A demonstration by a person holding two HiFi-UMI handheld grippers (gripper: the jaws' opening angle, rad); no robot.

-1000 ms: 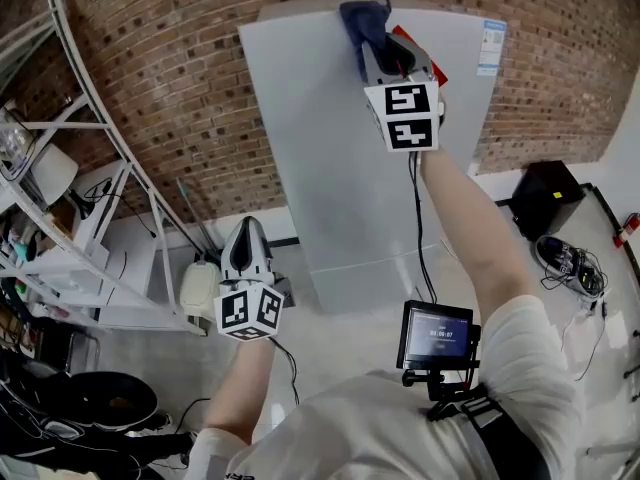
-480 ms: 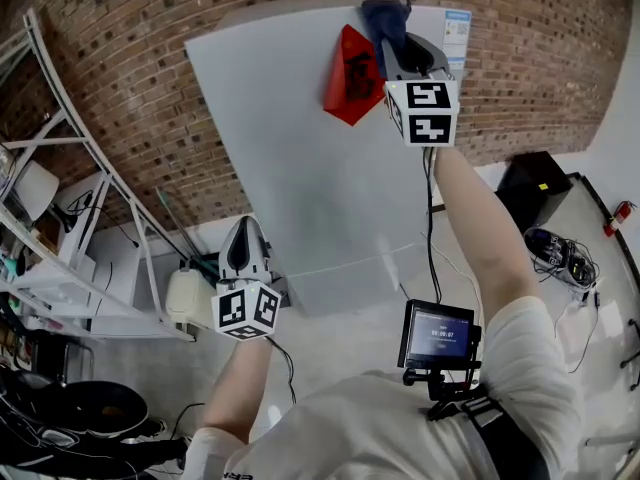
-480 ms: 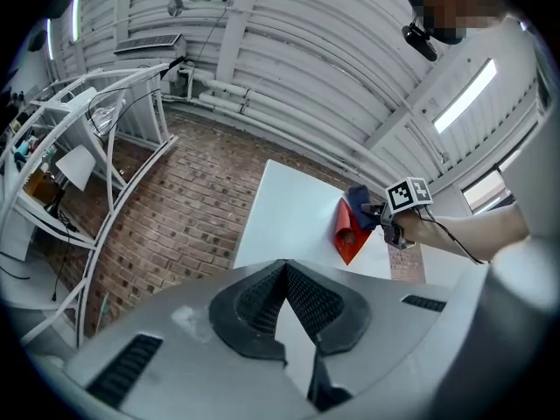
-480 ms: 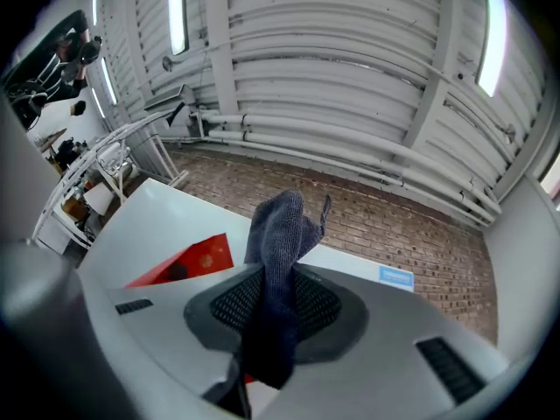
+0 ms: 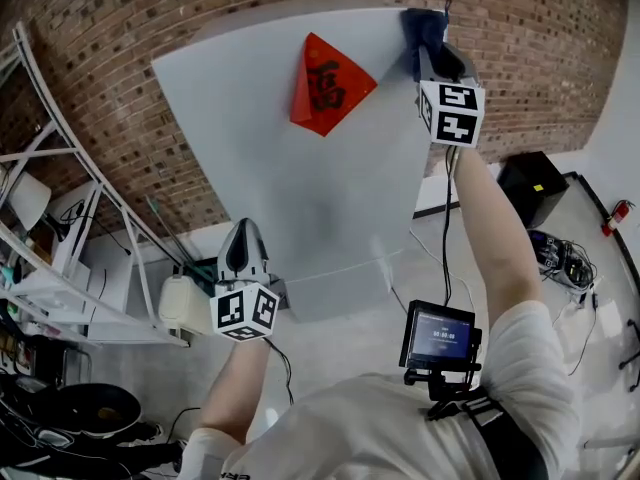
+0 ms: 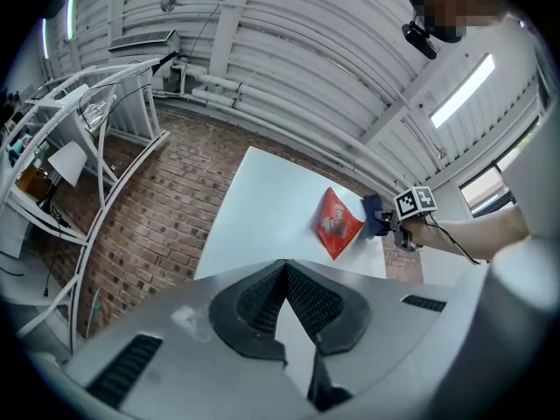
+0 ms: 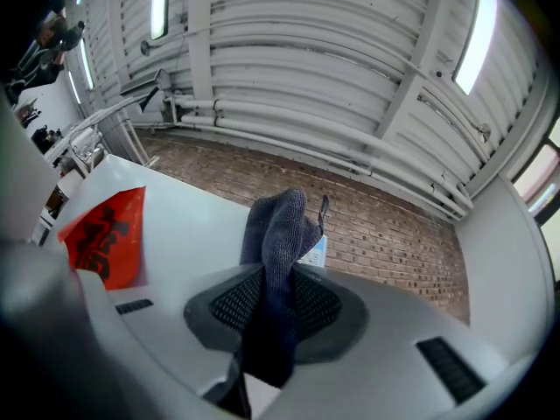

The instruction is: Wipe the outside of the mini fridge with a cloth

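The pale grey mini fridge (image 5: 300, 188) stands against a brick wall, with a red diamond-shaped paper (image 5: 328, 83) stuck high on its front. My right gripper (image 5: 436, 53) is shut on a dark blue cloth (image 5: 424, 30) and presses it against the fridge's top right corner. In the right gripper view the cloth (image 7: 278, 234) stands up between the jaws, with the red paper (image 7: 109, 234) to its left. My left gripper (image 5: 243, 233) hangs low by the fridge's lower left corner, shut and holding nothing. In the left gripper view the fridge (image 6: 262, 208) and the cloth (image 6: 374, 215) show far ahead.
A white metal shelf rack (image 5: 60, 168) with clutter fills the left side. A white container (image 5: 178, 303) sits on the floor by the fridge's lower left. A black box (image 5: 530, 188) and tangled cables (image 5: 560, 258) lie at the right. A blue-white label (image 7: 317, 252) is on the fridge's top right.
The right gripper has carried the cloth rightward along the fridge's top, from over the red paper to the top right corner, and the paper is now uncovered. The left gripper has stayed put.
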